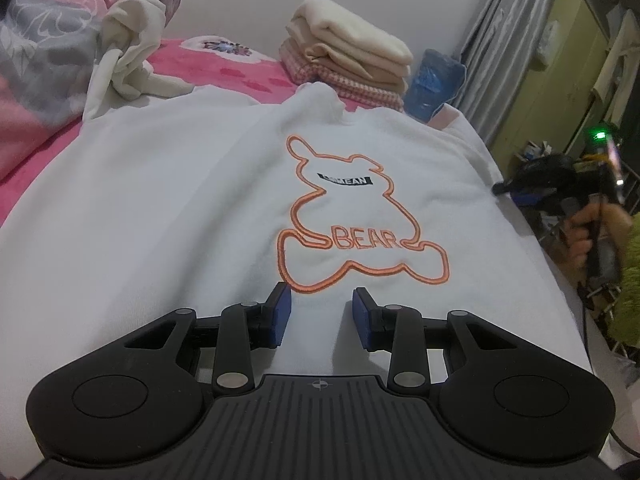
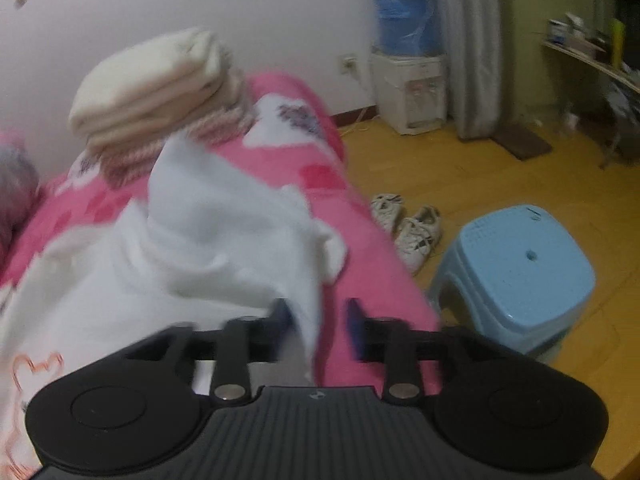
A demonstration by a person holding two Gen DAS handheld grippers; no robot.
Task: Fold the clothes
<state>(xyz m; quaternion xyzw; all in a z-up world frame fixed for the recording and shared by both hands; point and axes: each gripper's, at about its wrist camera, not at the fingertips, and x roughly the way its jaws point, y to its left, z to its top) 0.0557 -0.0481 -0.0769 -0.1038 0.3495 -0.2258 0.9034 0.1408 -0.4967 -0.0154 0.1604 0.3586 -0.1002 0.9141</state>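
A white sweatshirt [image 1: 168,184] with an orange bear outline and the word BEAR [image 1: 360,240] lies spread flat on the bed. My left gripper [image 1: 321,314] hovers open just above its lower front, nothing between the blue pads. In the right wrist view the same sweatshirt [image 2: 208,240] is bunched near the bed's right edge. My right gripper [image 2: 318,326] stands open there, and a white fold of the sweatshirt hangs between its fingers, close to the left one. The right gripper [image 1: 560,184] also shows in the left wrist view, held in a person's hand at the bed's right side.
A stack of folded cream and pink-checked clothes [image 1: 348,60] sits at the bed's far end on a pink blanket [image 2: 352,256]. A crumpled cream garment [image 1: 132,52] lies far left. On the yellow floor stand a blue stool [image 2: 520,272], white shoes [image 2: 408,228] and a water dispenser [image 2: 408,88].
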